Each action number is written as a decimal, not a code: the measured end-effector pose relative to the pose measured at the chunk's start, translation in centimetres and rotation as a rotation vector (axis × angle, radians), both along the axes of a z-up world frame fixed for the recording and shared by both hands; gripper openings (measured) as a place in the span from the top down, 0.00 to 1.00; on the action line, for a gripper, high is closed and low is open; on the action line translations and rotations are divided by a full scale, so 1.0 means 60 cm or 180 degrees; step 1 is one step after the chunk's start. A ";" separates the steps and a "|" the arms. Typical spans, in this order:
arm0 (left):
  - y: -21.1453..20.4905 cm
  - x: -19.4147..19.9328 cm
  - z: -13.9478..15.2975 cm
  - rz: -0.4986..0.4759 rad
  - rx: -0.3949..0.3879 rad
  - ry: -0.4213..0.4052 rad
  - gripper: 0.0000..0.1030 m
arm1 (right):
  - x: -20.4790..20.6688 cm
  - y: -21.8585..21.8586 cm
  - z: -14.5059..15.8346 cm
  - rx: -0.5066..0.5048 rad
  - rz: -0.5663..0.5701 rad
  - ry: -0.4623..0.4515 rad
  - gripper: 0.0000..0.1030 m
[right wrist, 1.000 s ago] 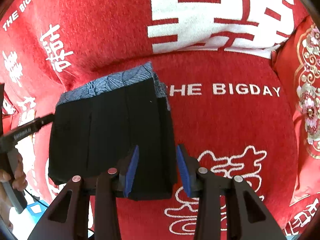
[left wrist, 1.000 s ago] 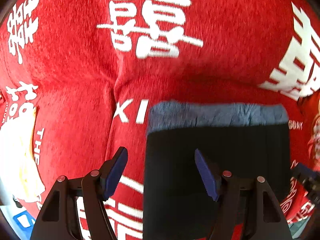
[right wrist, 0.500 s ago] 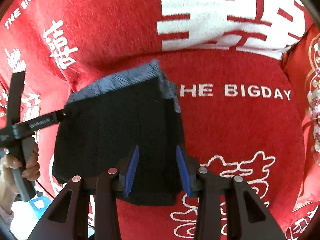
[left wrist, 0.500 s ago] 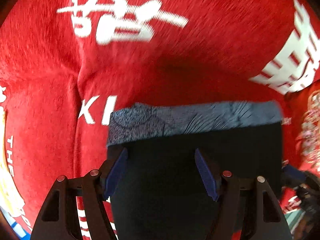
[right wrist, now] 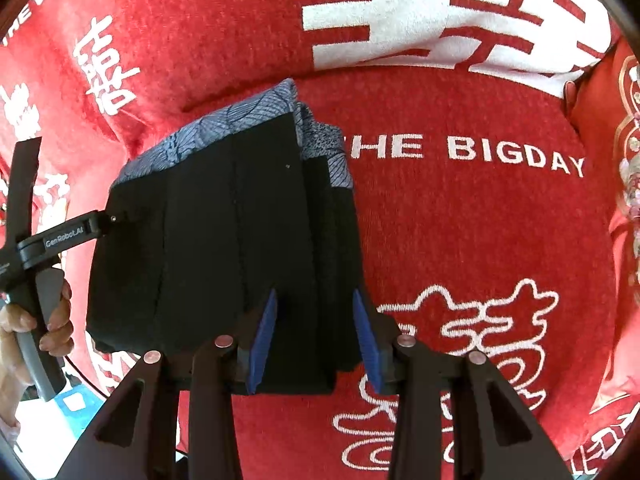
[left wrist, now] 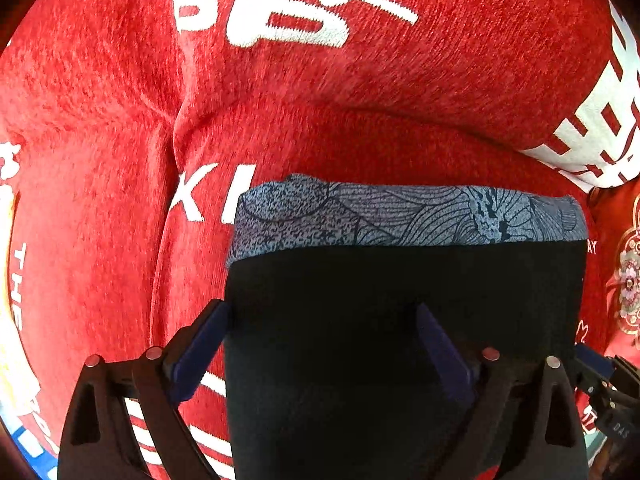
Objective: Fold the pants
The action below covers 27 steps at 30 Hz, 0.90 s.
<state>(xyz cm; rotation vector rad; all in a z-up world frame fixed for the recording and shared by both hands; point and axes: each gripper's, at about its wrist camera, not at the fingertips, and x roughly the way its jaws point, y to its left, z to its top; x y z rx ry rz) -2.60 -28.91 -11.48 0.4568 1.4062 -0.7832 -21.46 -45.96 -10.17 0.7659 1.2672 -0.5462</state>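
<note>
At the far left a hand clutched the handle of the left gripper, whose blue pads were spreading apart astride the left edge of the folded black pants, not pressing the cloth. The pants lay in a neat stack on the red blanket with white lettering, their blue patterned waistband on the far side. To the right, the right gripper stood with its fingers around the stack's near right corner; whether they pinched it I couldn't tell.

Matt black cloth pants, fuzzy red woven blanket
</note>
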 end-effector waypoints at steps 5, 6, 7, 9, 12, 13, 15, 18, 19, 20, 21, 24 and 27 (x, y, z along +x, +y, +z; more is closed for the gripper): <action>0.004 -0.003 -0.001 -0.0057 0.0006 -0.0051 0.08 | -0.015 0.003 -0.002 0.0042 -0.0097 0.0020 0.43; 0.003 -0.003 -0.001 -0.0056 0.0008 -0.0054 0.08 | -0.018 0.001 -0.005 0.0074 -0.0130 0.0010 0.43; 0.003 -0.003 -0.001 -0.0053 0.0011 -0.0054 0.08 | -0.020 -0.002 -0.008 0.0118 -0.0171 -0.0002 0.42; 0.003 -0.005 0.000 -0.0046 0.0014 -0.0051 0.08 | -0.027 -0.011 -0.015 0.0267 -0.0271 -0.0051 0.42; 0.004 -0.010 0.006 -0.0054 0.0014 -0.0061 0.07 | -0.036 -0.025 -0.030 0.0521 -0.0410 -0.0154 0.42; 0.003 -0.010 0.007 -0.0054 0.0015 -0.0060 0.07 | -0.040 -0.028 -0.032 0.0589 -0.0447 -0.0194 0.48; 0.002 -0.009 0.007 -0.0056 0.0021 -0.0056 0.07 | -0.043 -0.026 -0.027 0.0600 -0.0407 -0.0264 0.60; 0.003 -0.018 0.011 -0.0161 0.0051 -0.0104 0.07 | -0.049 -0.016 -0.003 0.0517 -0.0237 -0.0343 0.81; 0.004 -0.027 0.013 -0.0233 0.0055 -0.0150 0.07 | -0.053 -0.013 0.001 0.0513 -0.0191 -0.0351 0.83; 0.005 -0.034 0.015 -0.0284 0.0059 -0.0189 0.07 | -0.056 -0.009 0.002 0.0505 -0.0171 -0.0326 0.83; 0.007 -0.043 0.015 -0.0351 0.0060 -0.0248 0.07 | -0.057 -0.007 -0.002 0.0479 -0.0148 -0.0274 0.83; 0.010 -0.054 0.013 -0.0377 0.0082 -0.0287 0.02 | -0.066 -0.001 -0.020 0.0407 -0.0077 -0.0141 0.85; 0.010 -0.056 0.009 -0.0357 0.0097 -0.0283 0.01 | -0.063 0.003 -0.019 0.0319 -0.0054 -0.0138 0.85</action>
